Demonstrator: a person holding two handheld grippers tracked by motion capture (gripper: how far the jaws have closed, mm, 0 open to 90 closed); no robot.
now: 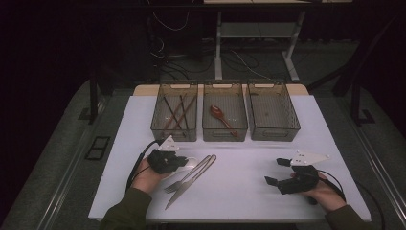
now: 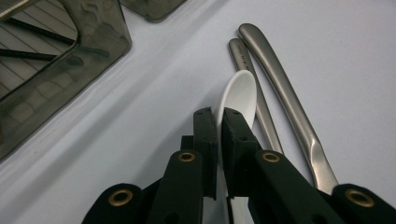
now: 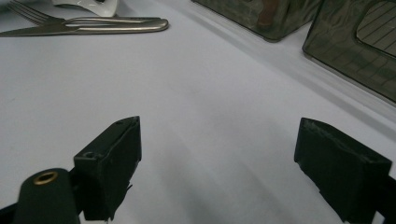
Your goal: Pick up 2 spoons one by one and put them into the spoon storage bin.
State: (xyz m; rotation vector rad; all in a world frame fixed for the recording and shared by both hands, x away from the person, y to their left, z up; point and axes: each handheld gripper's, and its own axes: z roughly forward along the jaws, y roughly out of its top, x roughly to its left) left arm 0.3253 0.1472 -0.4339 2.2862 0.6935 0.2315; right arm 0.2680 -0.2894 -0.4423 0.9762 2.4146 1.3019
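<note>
My left gripper (image 2: 217, 114) is shut on a white spoon (image 2: 240, 93), gripping its handle edge-on, with the bowl pointing away over the white tabletop (image 2: 140, 140). Just right of it lie a metal fork handle (image 2: 243, 56) and a metal knife (image 2: 285, 93), side by side. In the high view the left gripper (image 1: 184, 161) sits at the front left, beside the fork (image 1: 184, 178) and knife (image 1: 178, 194). At the front right my right gripper (image 1: 274, 171) rests open with nothing between its jaws (image 3: 219, 128).
Three smoky plastic bins stand in a row at the back: the left bin (image 1: 158, 125) holds dark chopsticks, the middle bin (image 1: 207, 127) a brown spoon (image 1: 221, 116), and beside them is the right bin (image 1: 292, 125). The white tabletop (image 1: 239, 191) ends near the person's forearms.
</note>
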